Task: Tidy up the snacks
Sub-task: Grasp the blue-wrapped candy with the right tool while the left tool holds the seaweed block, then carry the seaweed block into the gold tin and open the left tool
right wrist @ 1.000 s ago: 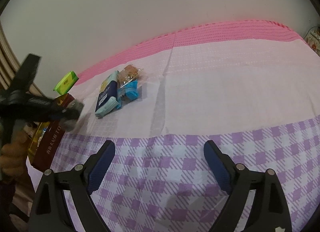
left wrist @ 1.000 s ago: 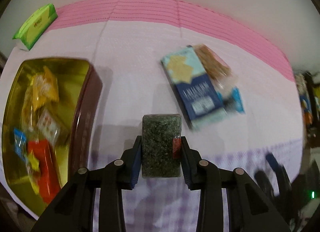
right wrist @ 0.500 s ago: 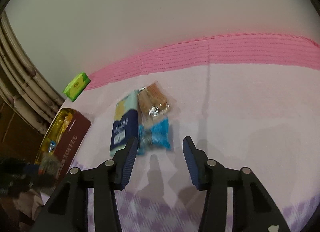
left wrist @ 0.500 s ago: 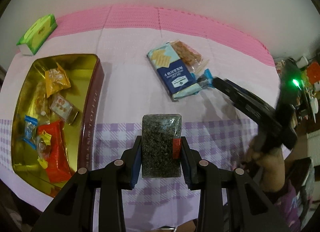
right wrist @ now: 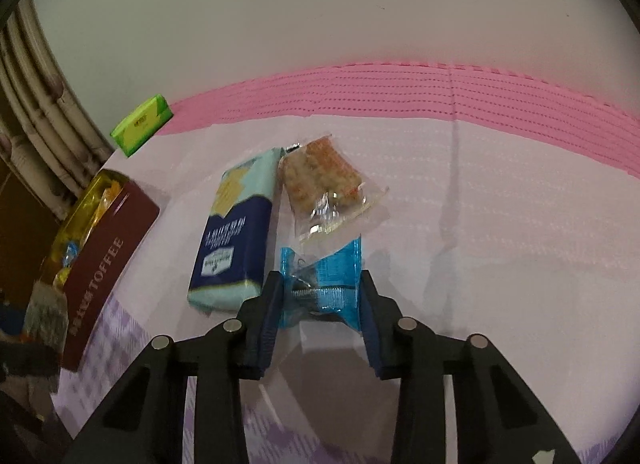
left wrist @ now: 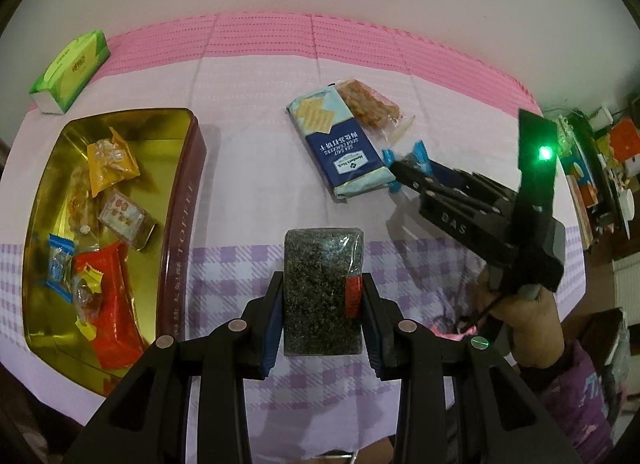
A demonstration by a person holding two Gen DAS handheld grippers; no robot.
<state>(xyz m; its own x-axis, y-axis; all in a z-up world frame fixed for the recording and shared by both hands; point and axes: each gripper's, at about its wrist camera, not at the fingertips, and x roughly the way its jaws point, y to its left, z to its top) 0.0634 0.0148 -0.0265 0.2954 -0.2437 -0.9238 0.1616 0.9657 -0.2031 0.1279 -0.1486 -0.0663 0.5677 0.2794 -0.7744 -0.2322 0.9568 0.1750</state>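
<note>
My left gripper (left wrist: pixel 322 314) is shut on a dark green seaweed snack pack (left wrist: pixel 322 284), held above the checked cloth to the right of the gold toffee tin (left wrist: pixel 176 200), which holds several wrapped snacks. My right gripper (right wrist: pixel 320 296) has its jaws around a blue wrapped snack (right wrist: pixel 324 280) on the table, pads touching its sides. Beside it lie a blue cracker pack (right wrist: pixel 236 232) and a clear-wrapped biscuit (right wrist: pixel 324 180). The right gripper also shows in the left wrist view (left wrist: pixel 404 170), at the cracker pack (left wrist: pixel 340 144).
A green tissue pack (left wrist: pixel 72 68) lies at the far left corner near the wall. The tin's maroon wall (right wrist: pixel 100 272) stands left of the cracker pack. A cluttered shelf (left wrist: pixel 600 168) is at the far right.
My right gripper moved forward to the snack pile and its jaws narrowed around the blue wrapped snack. My left gripper rose and drew back with the seaweed pack.
</note>
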